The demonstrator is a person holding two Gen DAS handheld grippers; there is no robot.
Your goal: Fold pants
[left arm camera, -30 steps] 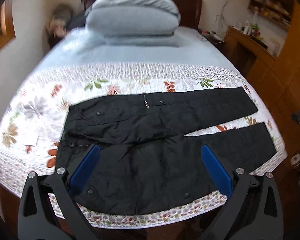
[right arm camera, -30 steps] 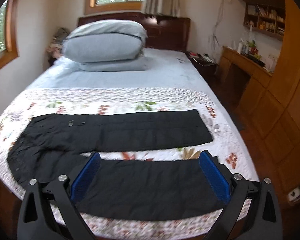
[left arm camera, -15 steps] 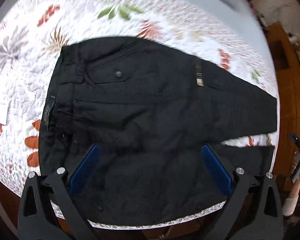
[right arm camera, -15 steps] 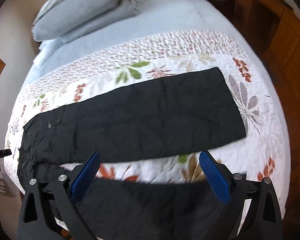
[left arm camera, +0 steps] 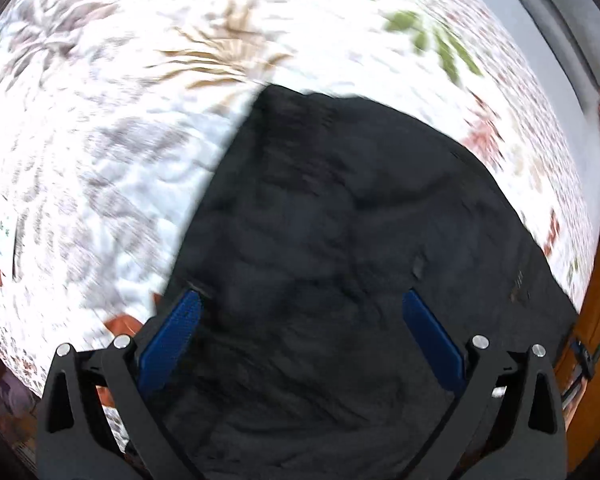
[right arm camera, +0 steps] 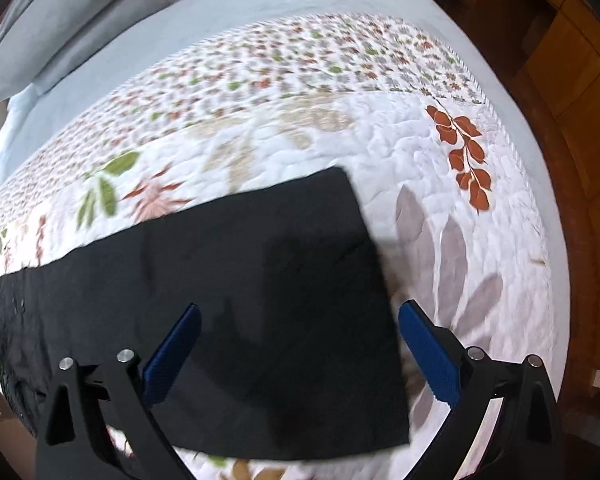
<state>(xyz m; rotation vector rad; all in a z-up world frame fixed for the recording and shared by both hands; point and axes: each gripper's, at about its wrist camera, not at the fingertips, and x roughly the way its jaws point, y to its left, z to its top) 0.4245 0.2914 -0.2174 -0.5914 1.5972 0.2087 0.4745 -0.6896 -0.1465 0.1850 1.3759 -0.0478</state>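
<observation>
Both tools (left arm camera: 300, 304) (right arm camera: 300, 320) wide open above pants (left arm camera: 340, 260)

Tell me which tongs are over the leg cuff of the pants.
The right tongs: they straddle the black pants' square cuff edge. The left tongs hover over the waist end.

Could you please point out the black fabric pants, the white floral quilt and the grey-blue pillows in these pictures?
black fabric pants (right arm camera: 260, 272): right wrist view, middle of the far leg.
white floral quilt (right arm camera: 440, 184): right wrist view, bare patch beyond the leg's hem.
grey-blue pillows (right arm camera: 72, 28): right wrist view, side of the stacked pair.
</observation>
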